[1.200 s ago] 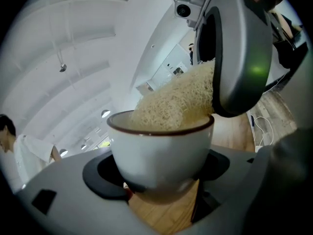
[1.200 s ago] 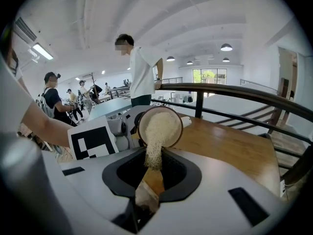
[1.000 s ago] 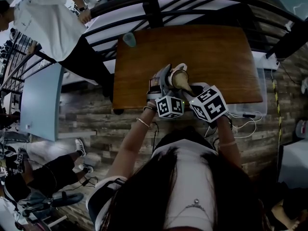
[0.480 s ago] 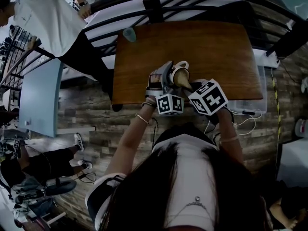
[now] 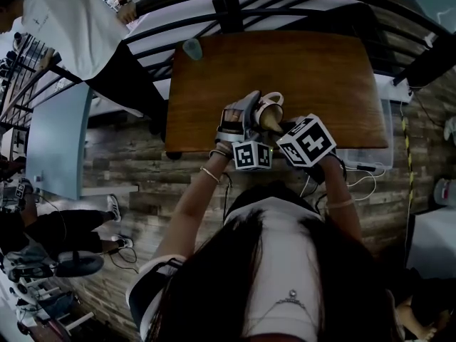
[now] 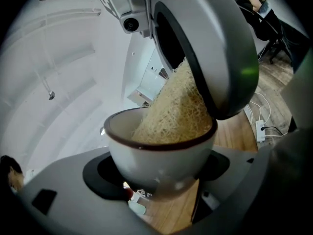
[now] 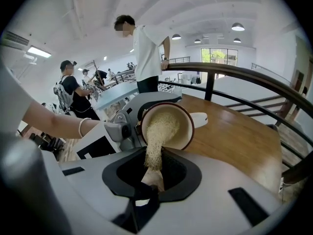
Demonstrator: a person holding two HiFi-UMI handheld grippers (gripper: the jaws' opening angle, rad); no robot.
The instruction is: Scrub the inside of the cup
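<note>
A white cup (image 5: 271,105) with a dark red rim is held on its side above the table's near edge. My left gripper (image 5: 246,120) is shut on the cup (image 6: 156,155), one jaw on each side of its body. My right gripper (image 5: 281,130) is shut on a straw-coloured loofah scrubber (image 7: 156,141). The scrubber (image 6: 176,111) reaches into the cup's mouth (image 7: 183,131) and rests against the inner wall. The cup's handle (image 7: 198,119) points to the right. From the left gripper view, the right gripper's grey body (image 6: 210,43) looms over the cup.
The brown wooden table (image 5: 320,77) carries a small teal object (image 5: 191,52) at its far left corner. A dark metal railing (image 5: 235,13) runs behind it. A person in a white shirt (image 5: 64,20) stands at the far left. A power strip with cables (image 5: 363,168) lies to the right.
Both grippers keep the same holds, with the scrubber still in the cup. The cup has edged slightly up in the head view, and the bystanders at the left have shifted.
</note>
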